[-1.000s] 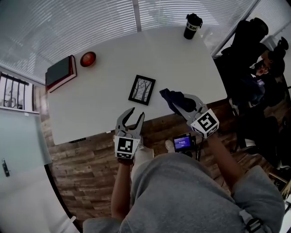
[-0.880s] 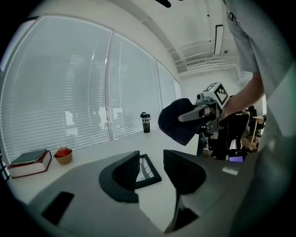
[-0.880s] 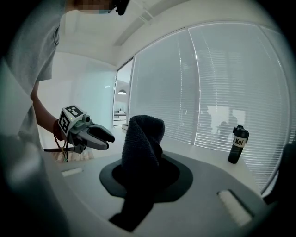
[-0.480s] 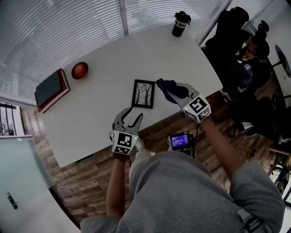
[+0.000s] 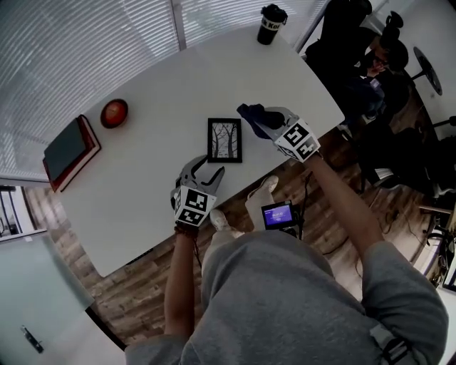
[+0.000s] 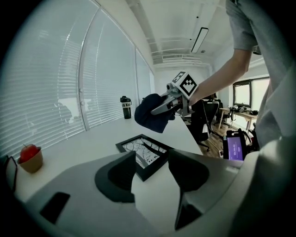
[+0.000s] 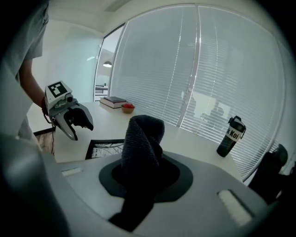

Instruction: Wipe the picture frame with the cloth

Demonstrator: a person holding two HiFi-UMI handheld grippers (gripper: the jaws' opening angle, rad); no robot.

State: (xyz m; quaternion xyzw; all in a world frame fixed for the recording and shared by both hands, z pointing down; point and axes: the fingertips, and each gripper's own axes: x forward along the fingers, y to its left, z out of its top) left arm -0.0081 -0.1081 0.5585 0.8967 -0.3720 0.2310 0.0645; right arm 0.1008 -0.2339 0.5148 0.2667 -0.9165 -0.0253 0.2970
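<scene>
Your left tongs (image 5: 206, 170) are wide open, and their jaws have just been opening. Nothing is held in them. In the left gripper view you look between the two jaws and see the near corner of the picture frame (image 5: 224, 140) just ahead, but the pads do not press on it.

Your right tongs (image 5: 265, 122) are closed on the dark blue cloth (image 5: 251, 112). The cloth is pinched in the middle. One end sticks up past the jaws and the other hangs down behind them.

The picture frame lies flat on the white table (image 5: 157, 93), near the edge closest to you. Seen from your head, the left tongs are at 7 o'clock from the frame, just beside it. The cloth is at 2 o'clock from the frame, close to its top right corner and held up in the air.

Far off at 10 o'clock from the frame sit a red round thing (image 5: 114, 112) and some books (image 5: 68, 150). A black cup (image 5: 271, 14) stands at 1 o'clock.
</scene>
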